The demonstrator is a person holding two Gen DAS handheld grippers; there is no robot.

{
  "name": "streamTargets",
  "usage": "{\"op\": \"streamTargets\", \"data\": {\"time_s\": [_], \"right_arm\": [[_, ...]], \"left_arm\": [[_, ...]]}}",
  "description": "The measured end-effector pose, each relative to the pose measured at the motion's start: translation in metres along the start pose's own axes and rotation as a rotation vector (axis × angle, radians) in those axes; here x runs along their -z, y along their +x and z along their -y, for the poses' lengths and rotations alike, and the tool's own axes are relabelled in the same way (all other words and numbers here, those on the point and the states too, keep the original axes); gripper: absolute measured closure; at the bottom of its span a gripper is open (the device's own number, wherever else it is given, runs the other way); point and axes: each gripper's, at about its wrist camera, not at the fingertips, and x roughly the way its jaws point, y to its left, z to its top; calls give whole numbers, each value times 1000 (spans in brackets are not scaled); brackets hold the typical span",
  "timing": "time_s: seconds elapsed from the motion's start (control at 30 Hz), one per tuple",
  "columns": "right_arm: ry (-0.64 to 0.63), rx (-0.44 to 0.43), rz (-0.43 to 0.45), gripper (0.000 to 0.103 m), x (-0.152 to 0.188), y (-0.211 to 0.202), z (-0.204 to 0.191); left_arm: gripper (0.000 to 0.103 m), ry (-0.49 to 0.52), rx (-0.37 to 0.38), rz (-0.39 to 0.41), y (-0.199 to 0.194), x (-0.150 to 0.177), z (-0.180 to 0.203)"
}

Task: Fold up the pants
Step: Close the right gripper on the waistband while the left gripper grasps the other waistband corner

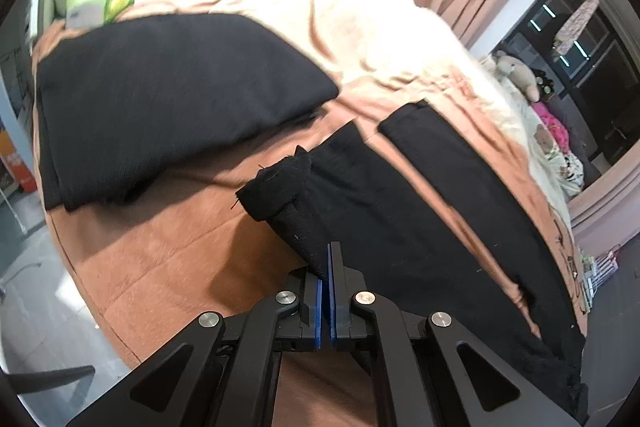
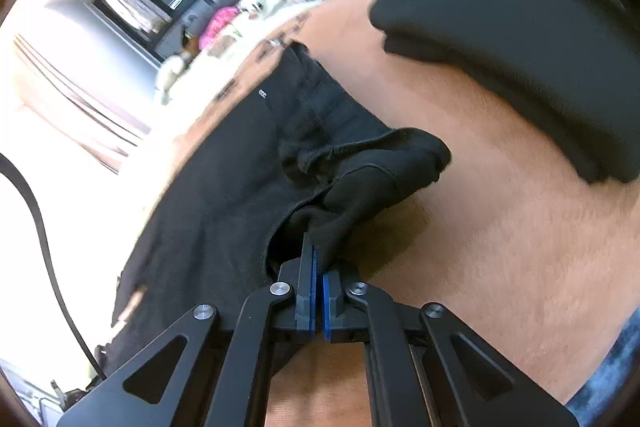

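Pants (image 1: pixel 420 211) lie spread on the brown bed cover (image 1: pixel 168 259), black fabric running away from both cameras, with the two legs visible as separate strips in the left wrist view. A second dark garment, already folded (image 1: pixel 172 99), sits farther up the bed, well apart from the pants; whether it belongs to the task cannot be told.

Progress, as a judgement: the fold is at an early stage. The pants are mostly flat and unfolded. Only the near edge is raised, with one corner (image 1: pixel 280 183) turned over on itself. The legs are not yet laid one on the other, and no lengthwise or crosswise fold is complete. Most of the work remains.

Left gripper (image 1: pixel 326 283): jaws nearly closed, blue pads clamped on the near edge of the pants. The fabric rises from the cover into the pads. The tool points forward and down along the bed.

Right gripper (image 2: pixel 318 275): jaws likewise pinched narrow on a bunched edge of the pants (image 2: pixel 248 167), which puckers upward just ahead of the fingertips. The view is tilted, so the tool appears rolled to one side.

Both grippers hold the same end of the garment.
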Motion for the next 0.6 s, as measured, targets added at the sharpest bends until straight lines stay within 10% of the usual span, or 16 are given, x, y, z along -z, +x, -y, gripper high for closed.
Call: {"op": "streamTargets", "data": {"time_s": [0.6], "right_arm": [[-25, -101, 98, 103, -70, -16, -48]], "left_arm": [[102, 39, 87, 67, -7, -91, 89]]}}
